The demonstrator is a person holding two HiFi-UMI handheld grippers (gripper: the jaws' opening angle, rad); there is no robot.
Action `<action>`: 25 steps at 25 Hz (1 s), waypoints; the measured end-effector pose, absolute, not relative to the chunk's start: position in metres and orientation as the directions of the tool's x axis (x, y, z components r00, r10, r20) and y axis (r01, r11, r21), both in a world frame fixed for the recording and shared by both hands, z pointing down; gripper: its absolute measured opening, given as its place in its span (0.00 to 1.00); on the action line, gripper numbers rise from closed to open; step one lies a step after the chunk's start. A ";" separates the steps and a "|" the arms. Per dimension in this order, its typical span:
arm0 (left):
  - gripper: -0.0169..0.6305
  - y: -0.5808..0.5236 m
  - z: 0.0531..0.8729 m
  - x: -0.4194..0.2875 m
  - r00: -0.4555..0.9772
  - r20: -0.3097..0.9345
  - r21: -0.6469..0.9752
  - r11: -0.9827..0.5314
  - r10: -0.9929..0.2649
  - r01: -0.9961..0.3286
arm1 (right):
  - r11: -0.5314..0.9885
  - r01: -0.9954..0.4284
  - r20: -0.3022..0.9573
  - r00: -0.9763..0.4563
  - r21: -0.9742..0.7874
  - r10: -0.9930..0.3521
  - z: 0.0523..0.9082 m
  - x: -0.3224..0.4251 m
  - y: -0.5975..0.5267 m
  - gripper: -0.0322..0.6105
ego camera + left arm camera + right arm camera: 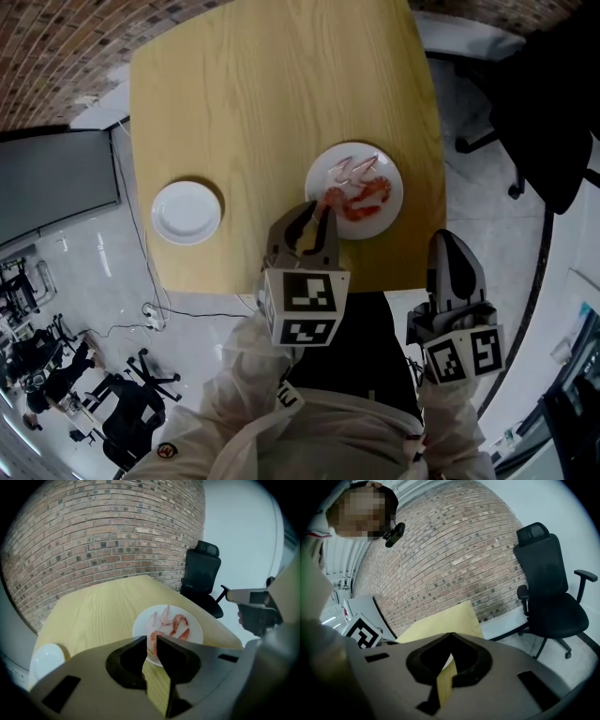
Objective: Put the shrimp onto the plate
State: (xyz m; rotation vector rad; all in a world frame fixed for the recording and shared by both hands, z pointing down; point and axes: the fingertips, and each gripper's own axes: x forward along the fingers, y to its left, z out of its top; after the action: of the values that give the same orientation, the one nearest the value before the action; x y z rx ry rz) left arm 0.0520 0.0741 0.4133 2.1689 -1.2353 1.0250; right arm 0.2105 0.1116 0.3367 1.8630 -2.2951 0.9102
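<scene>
The grey left gripper (pixel 323 208) has its claw squeezed narrow on one pink curled shrimp (pixel 326 198), right at the near edge of a round white plate (pixel 319 173). More pink shrimp (pixel 367 194) lie on that plate. A smaller round white plate (pixel 186 212) sits bare, well apart to the left. Both rest on a smooth light wood table (pixel 272 94) with rounded corners. The right gripper (pixel 450 239) hangs off the table edge, its claw closed on nothing. Nearby are a rough brick wall (pixel 103 536), a black office chair (pixel 548 588) and a shiny pale floor (pixel 84 262).

Wooden table (pixel 281 94), small white plate (pixel 186 212), larger plate (pixel 391 212) holding shrimp (pixel 366 195).
</scene>
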 end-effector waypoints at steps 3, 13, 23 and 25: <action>0.13 0.075 0.403 0.044 0.326 0.768 0.015 -0.494 -0.552 -0.870 | 0.122 -0.908 0.387 -0.288 -0.400 -0.876 0.330 0.203 0.111 0.09; 0.13 0.066 0.340 -0.021 0.317 0.703 0.011 -0.436 -0.636 -0.900 | 0.215 -0.902 0.321 -0.343 -0.374 -0.883 0.271 0.146 0.089 0.09; 0.09 0.053 0.224 -0.075 0.322 0.545 -0.005 -0.386 -0.775 -0.922 | 0.307 -0.904 0.237 -0.382 -0.298 -0.893 0.175 0.101 0.068 0.09; 0.08 0.054 0.197 -0.079 0.313 0.504 -0.020 -0.374 -0.805 -0.927 | 0.321 -0.905 0.218 -0.386 -0.279 -0.897 0.154 0.100 0.066 0.09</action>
State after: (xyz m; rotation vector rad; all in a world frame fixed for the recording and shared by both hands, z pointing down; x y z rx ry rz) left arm -0.0791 0.0535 0.1966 2.3097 -1.5684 0.6418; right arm 0.1002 0.0664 0.1540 1.7280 -2.5343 0.5595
